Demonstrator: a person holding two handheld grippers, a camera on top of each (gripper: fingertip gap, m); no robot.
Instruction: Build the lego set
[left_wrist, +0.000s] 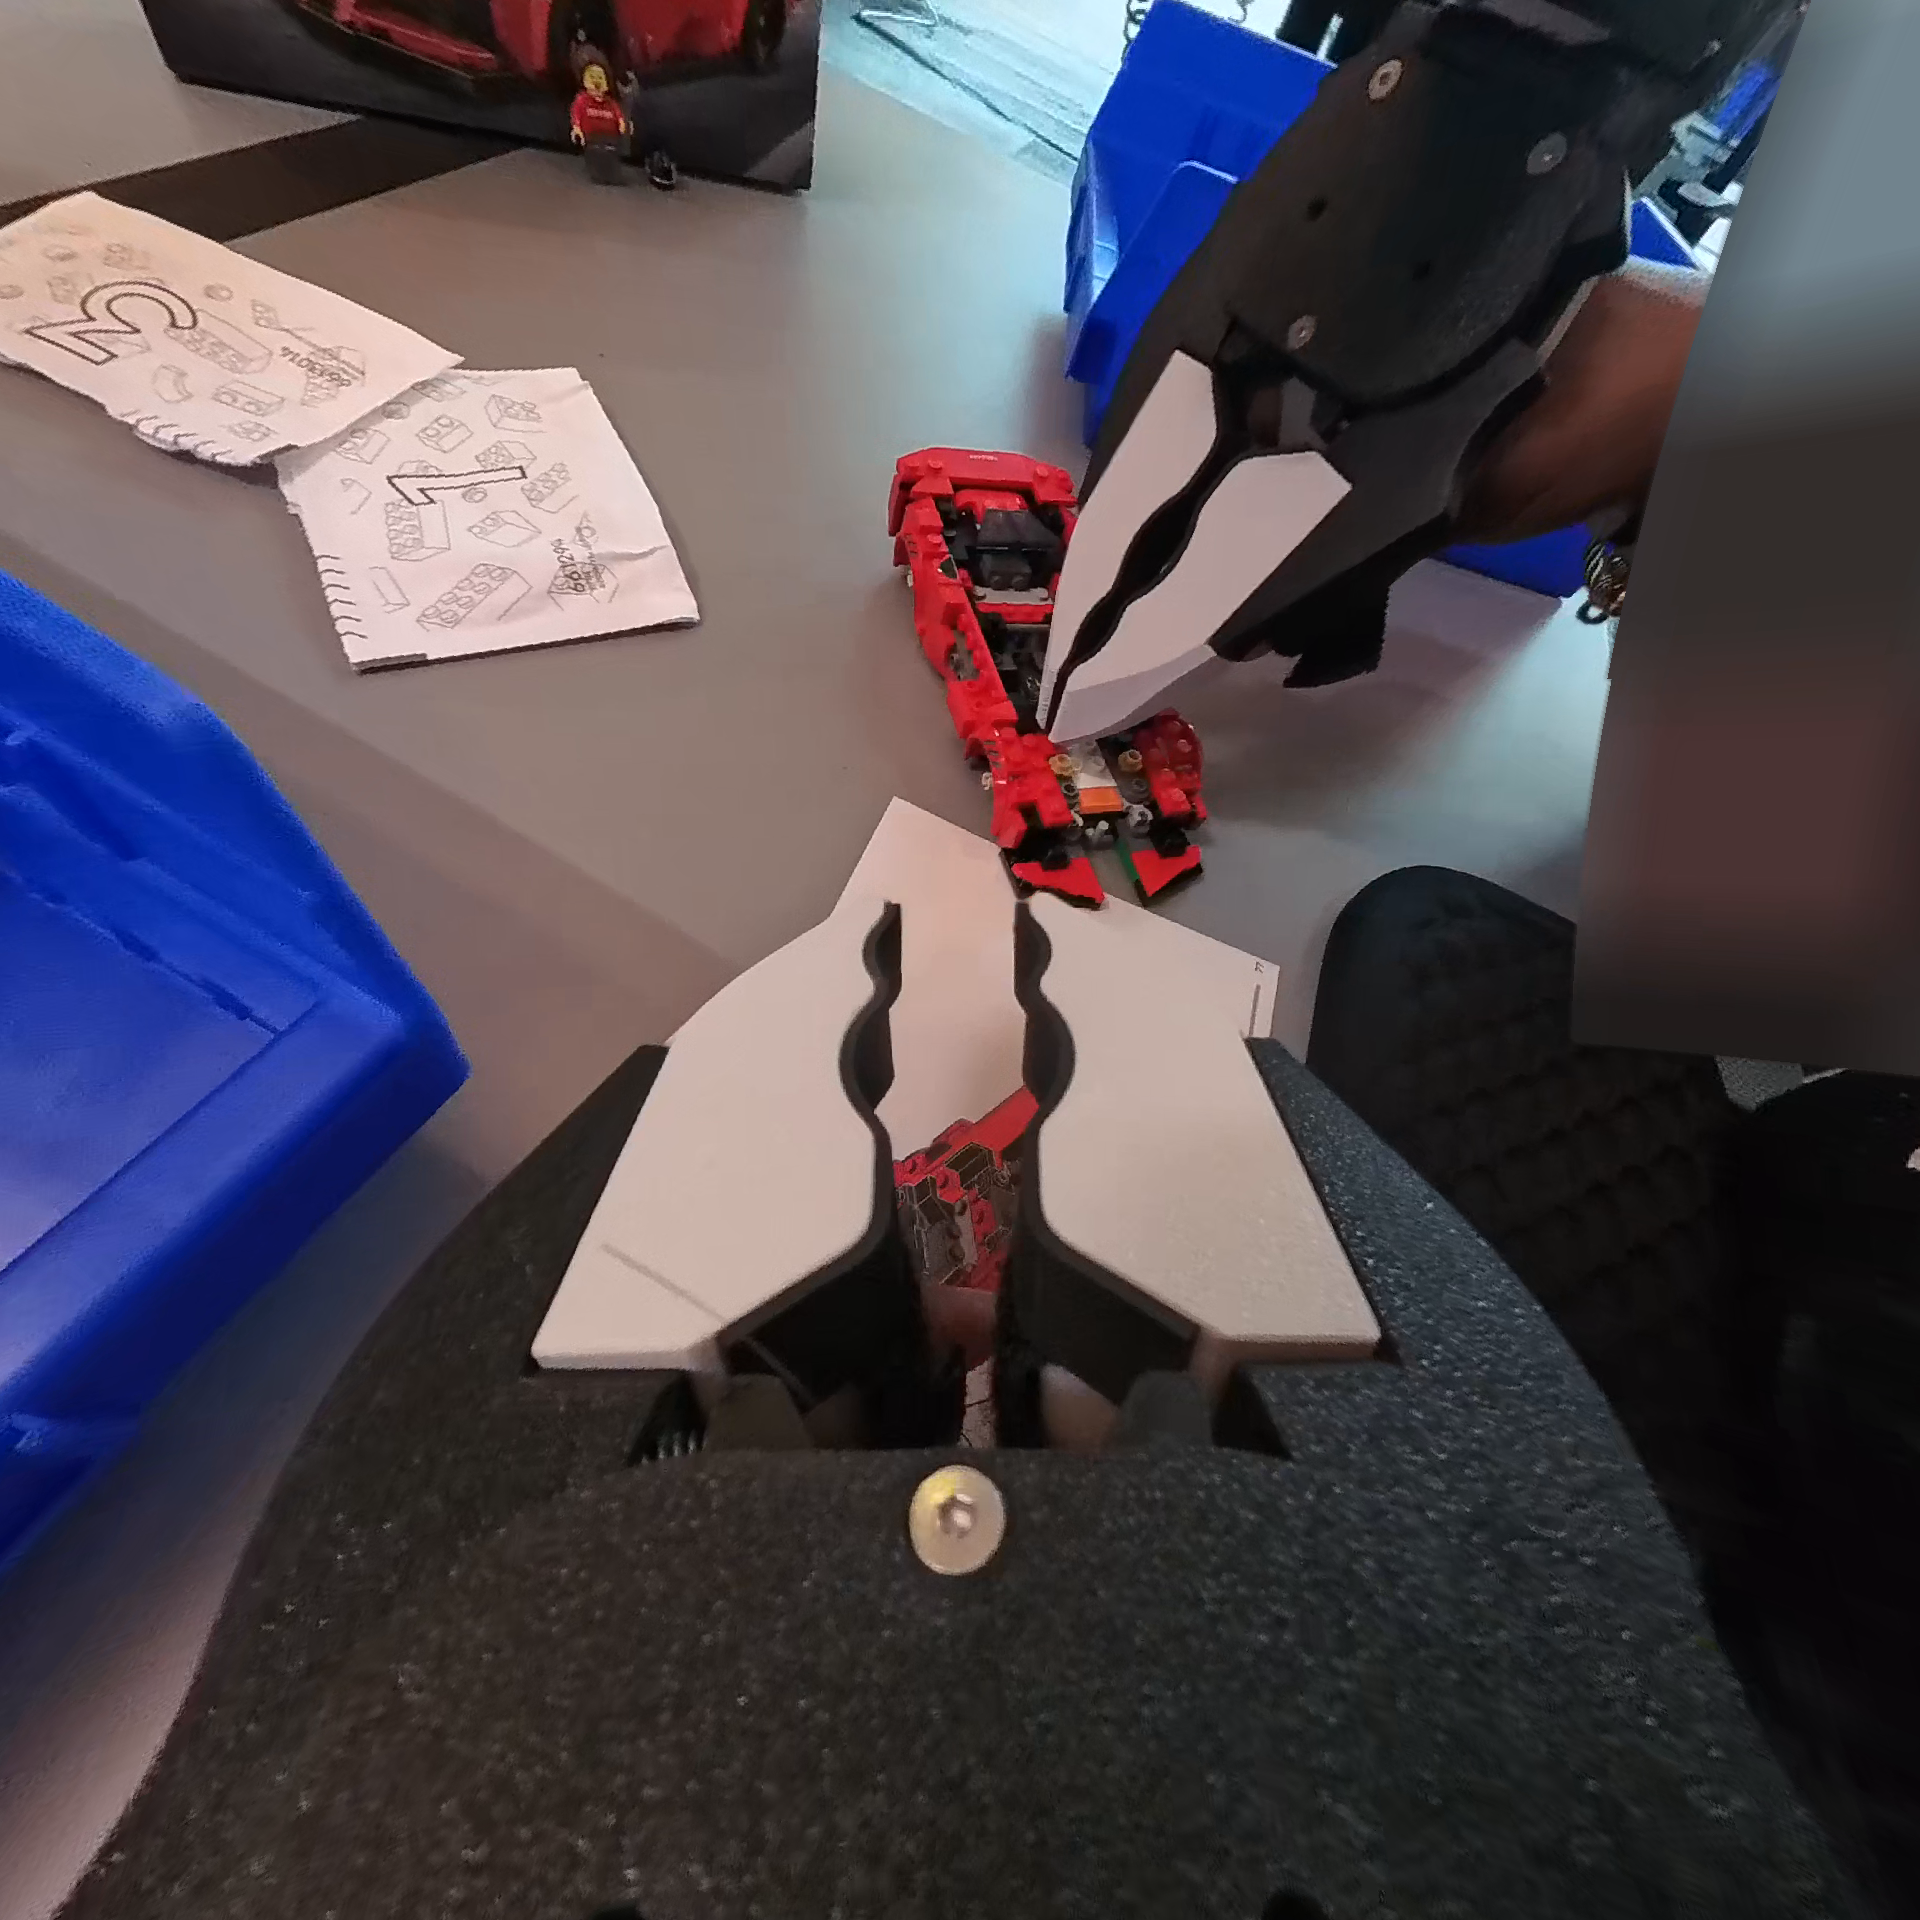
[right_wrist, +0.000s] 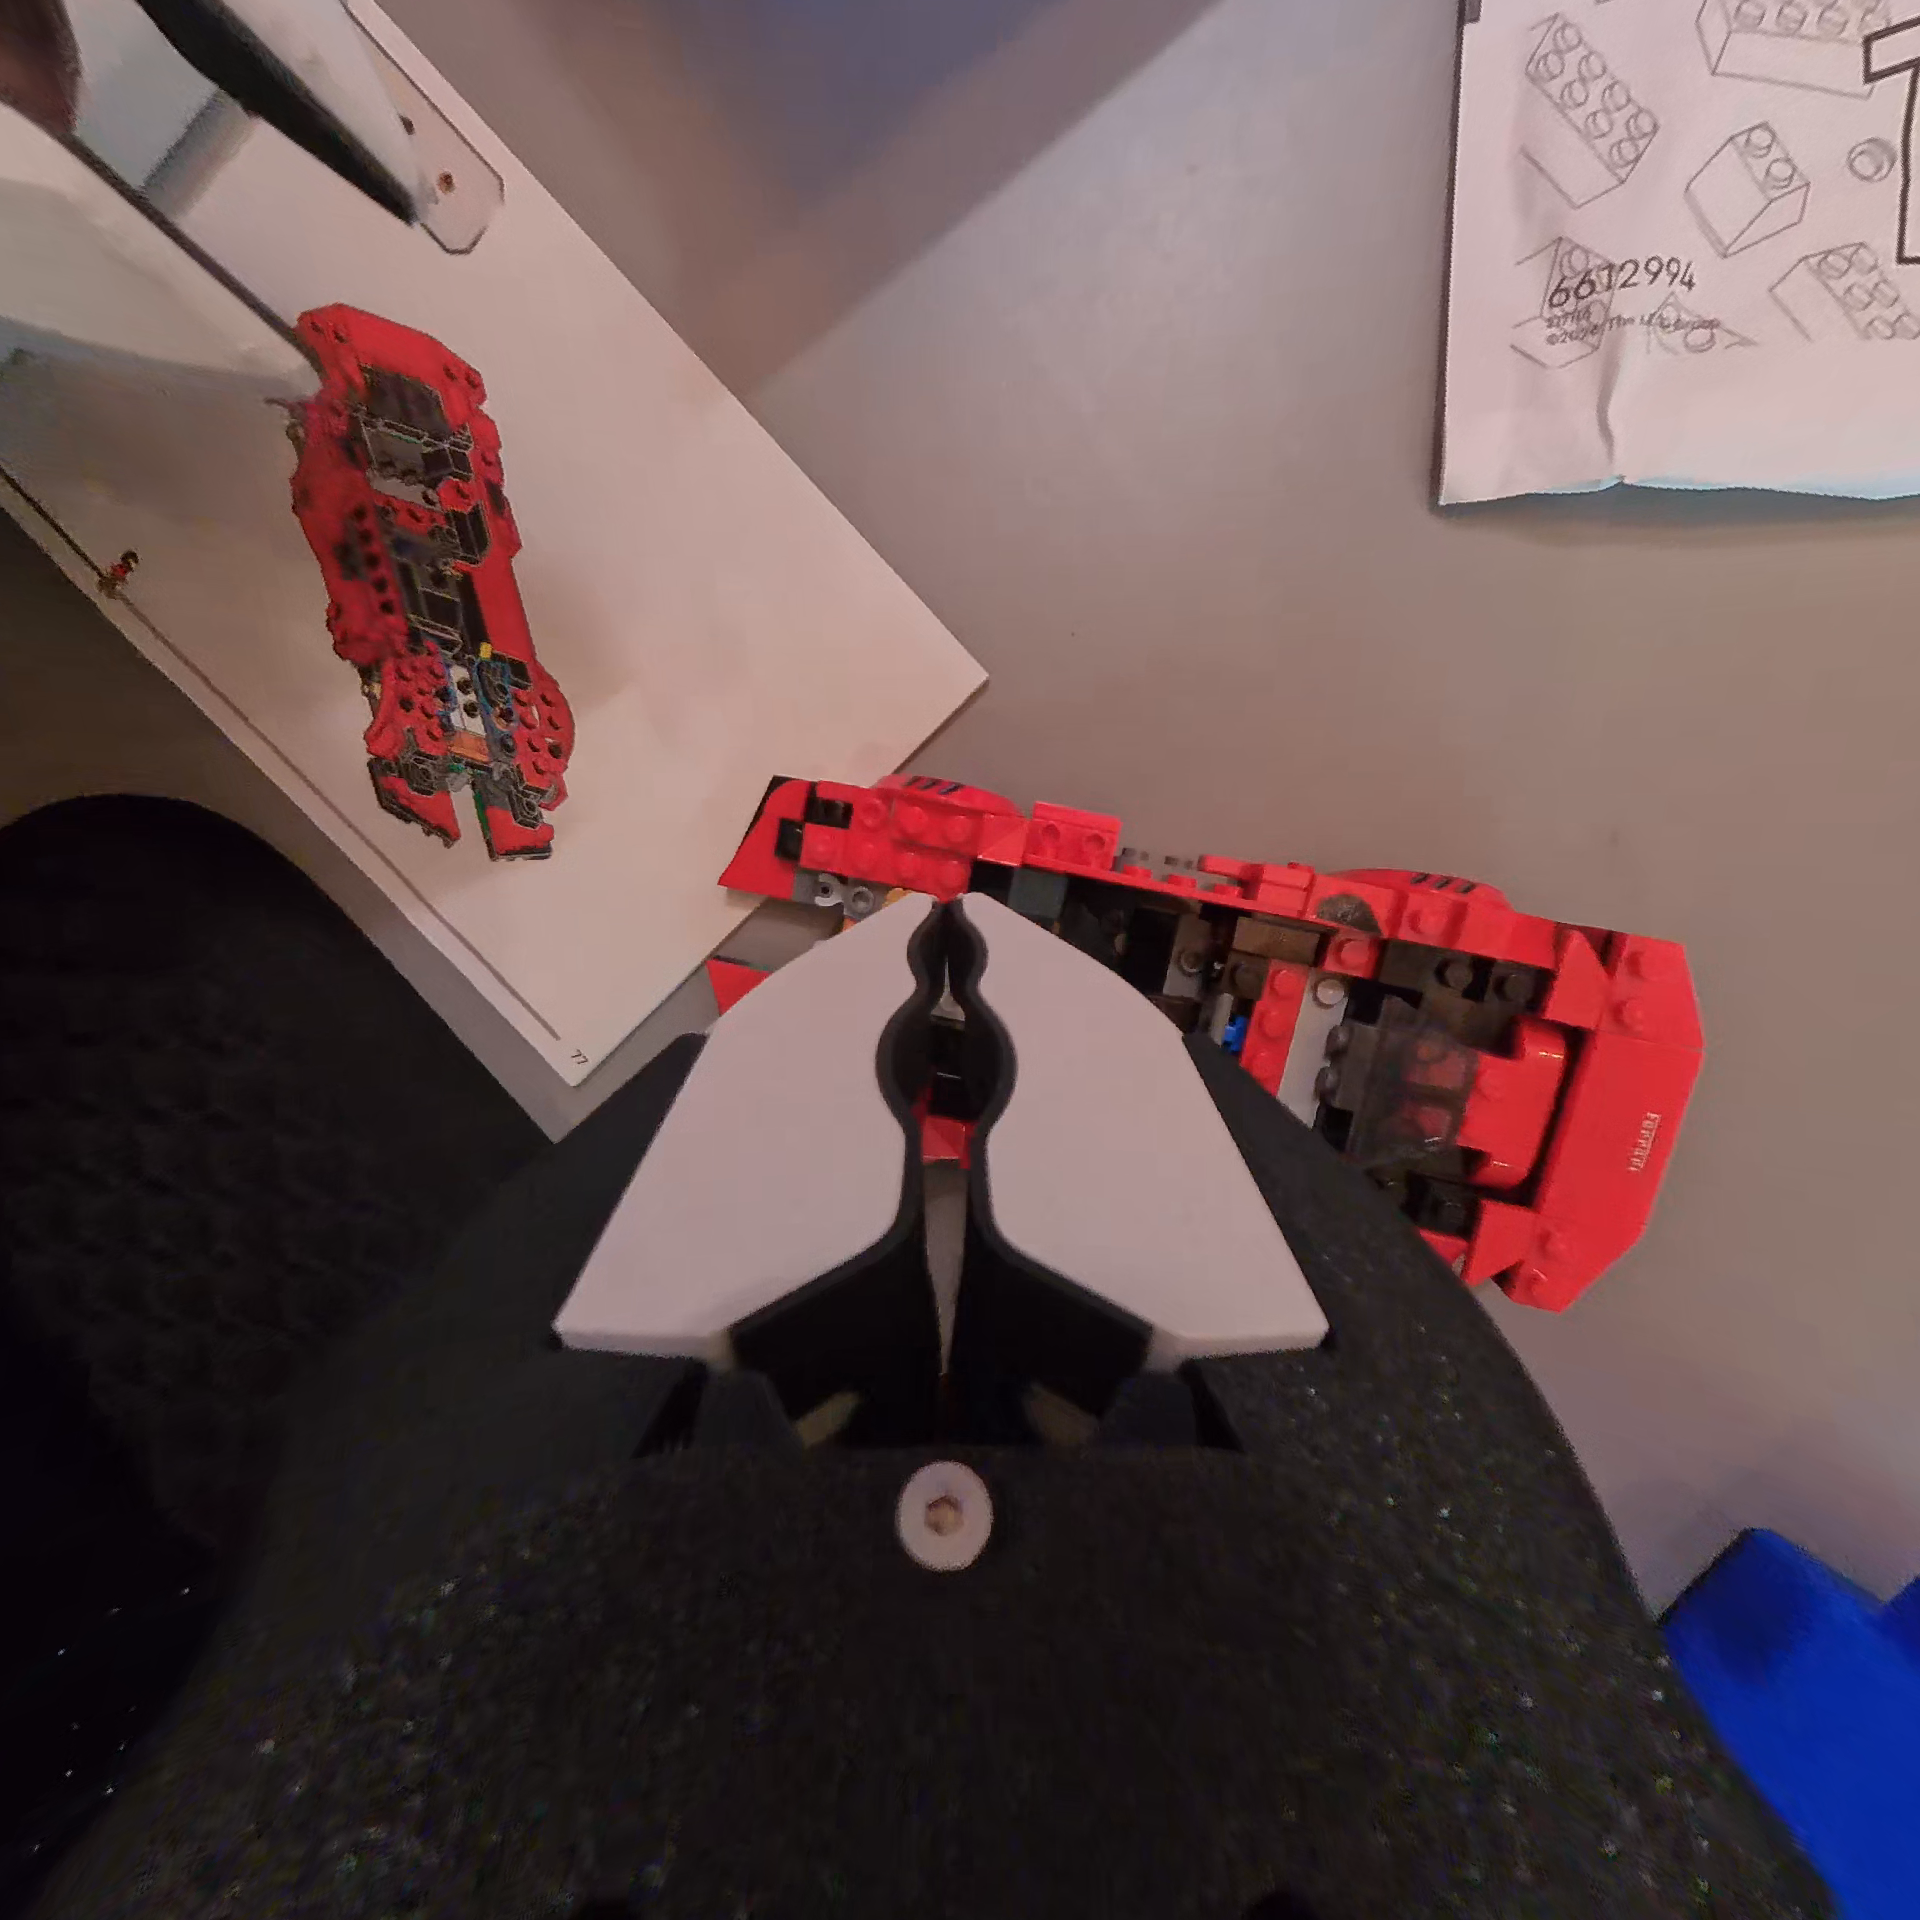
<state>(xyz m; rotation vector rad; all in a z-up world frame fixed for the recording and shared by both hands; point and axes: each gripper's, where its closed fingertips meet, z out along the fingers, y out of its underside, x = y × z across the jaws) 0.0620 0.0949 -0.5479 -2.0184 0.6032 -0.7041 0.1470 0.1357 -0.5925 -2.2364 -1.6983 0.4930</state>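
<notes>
A partly built red Lego car (left_wrist: 977, 623) lies on the grey table, its studded inside showing; it also shows in the right wrist view (right_wrist: 1455, 1039). My right gripper (right_wrist: 948, 909) is shut, its tips down on the car's front end next to the red side wall. I cannot see any piece between them. From the left wrist view it (left_wrist: 1055, 727) reaches in from the upper right. My left gripper (left_wrist: 956, 914) is open and empty, hovering over the open instruction booklet (left_wrist: 1143, 966), just short of the car's nose. The booklet page (right_wrist: 675, 623) pictures the car.
Two white paper bags (left_wrist: 488, 520) (left_wrist: 187, 332) lie at the left. Blue bins stand at the near left (left_wrist: 156, 1039) and far right (left_wrist: 1164, 208). The set's box (left_wrist: 468, 62) and a minifigure (left_wrist: 601, 114) stand at the back. A black textured object (left_wrist: 1475, 1039) sits near right. My right fingertips sit around 11 cm from my left ones.
</notes>
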